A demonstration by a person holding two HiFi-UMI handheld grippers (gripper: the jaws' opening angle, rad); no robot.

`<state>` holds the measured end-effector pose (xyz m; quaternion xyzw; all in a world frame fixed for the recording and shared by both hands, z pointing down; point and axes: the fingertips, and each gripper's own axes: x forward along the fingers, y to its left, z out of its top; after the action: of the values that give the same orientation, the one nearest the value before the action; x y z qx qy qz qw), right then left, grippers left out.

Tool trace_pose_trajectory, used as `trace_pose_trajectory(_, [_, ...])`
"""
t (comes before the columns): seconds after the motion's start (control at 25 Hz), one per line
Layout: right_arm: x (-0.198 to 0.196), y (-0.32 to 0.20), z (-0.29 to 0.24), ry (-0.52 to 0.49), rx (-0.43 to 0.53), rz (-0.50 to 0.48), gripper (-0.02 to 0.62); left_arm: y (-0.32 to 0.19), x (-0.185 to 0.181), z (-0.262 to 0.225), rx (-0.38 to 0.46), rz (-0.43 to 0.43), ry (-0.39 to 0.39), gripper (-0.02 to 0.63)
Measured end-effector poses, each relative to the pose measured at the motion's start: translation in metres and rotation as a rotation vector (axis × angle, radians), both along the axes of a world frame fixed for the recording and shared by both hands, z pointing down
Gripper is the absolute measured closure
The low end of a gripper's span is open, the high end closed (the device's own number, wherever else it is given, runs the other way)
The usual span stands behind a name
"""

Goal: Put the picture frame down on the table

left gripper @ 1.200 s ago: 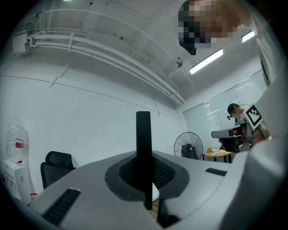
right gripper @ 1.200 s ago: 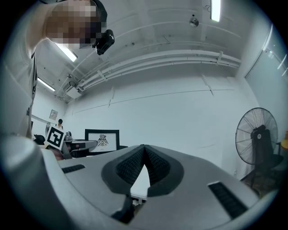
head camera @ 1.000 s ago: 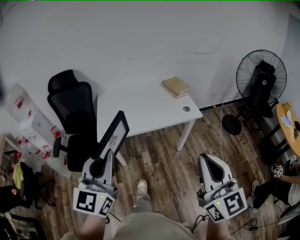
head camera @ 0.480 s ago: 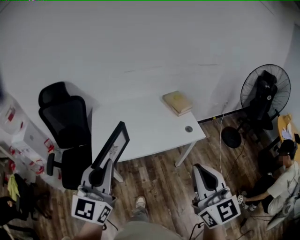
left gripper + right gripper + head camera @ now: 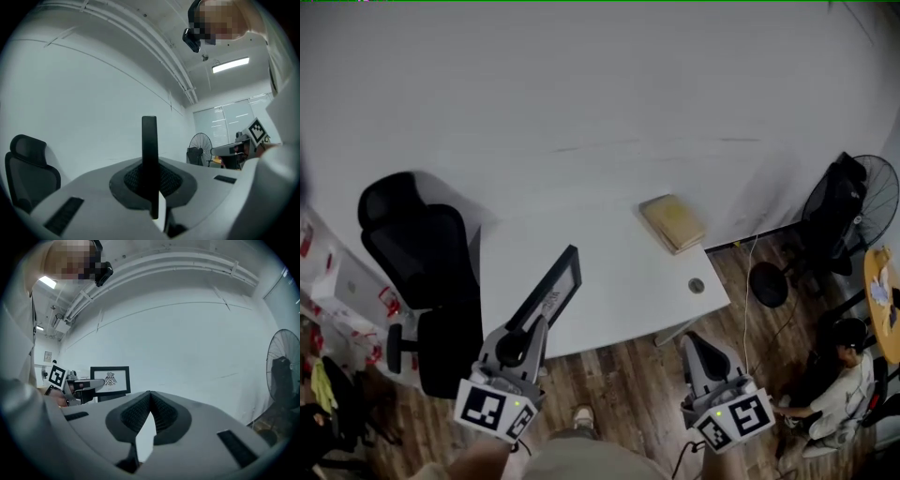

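The left gripper (image 5: 536, 326) clamps the picture frame (image 5: 553, 292), held aloft near the tabletop (image 5: 619, 262) (setting it down remains). The right gripper (image 5: 693, 343) is closed, empty.

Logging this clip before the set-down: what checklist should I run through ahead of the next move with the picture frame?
1. Left hand-held gripper shut on the picture frame: ok.
2. Right hand-held gripper empty, jaws together: ok.
3. Frame held upright, picture side facing the right hand-held gripper: ok.
4. Bare landing space on the table: ok; the book lies near the far right corner.
5. Frame positioned over the table: cannot tell; in the head view it overlaps the near edge.
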<state>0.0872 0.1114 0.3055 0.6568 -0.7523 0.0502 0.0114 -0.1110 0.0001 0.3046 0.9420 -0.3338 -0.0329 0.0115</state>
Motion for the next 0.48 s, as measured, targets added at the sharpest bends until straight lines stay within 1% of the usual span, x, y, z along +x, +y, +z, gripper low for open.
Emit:
trace_pose_trajectory(0.12, [0.002, -0.031, 0.005, 0.003, -0.014, 0.0, 0.572, -0.029, 0.002, 0.008, -0.017, 0.006, 0.003, 0.578])
trace_pose_trajectory(0.28, [0.001, -0.065, 0.006, 0.01, -0.029, -0.015, 0.572, -0.063, 0.004, 0.014, -0.058, -0.001, 0.029, 0.578])
trace_pose_trajectory(0.48, [0.005, -0.084, 0.006, -0.001, -0.034, -0.026, 0.572, -0.083, 0.01, 0.019, -0.075, 0.004, 0.022, 0.578])
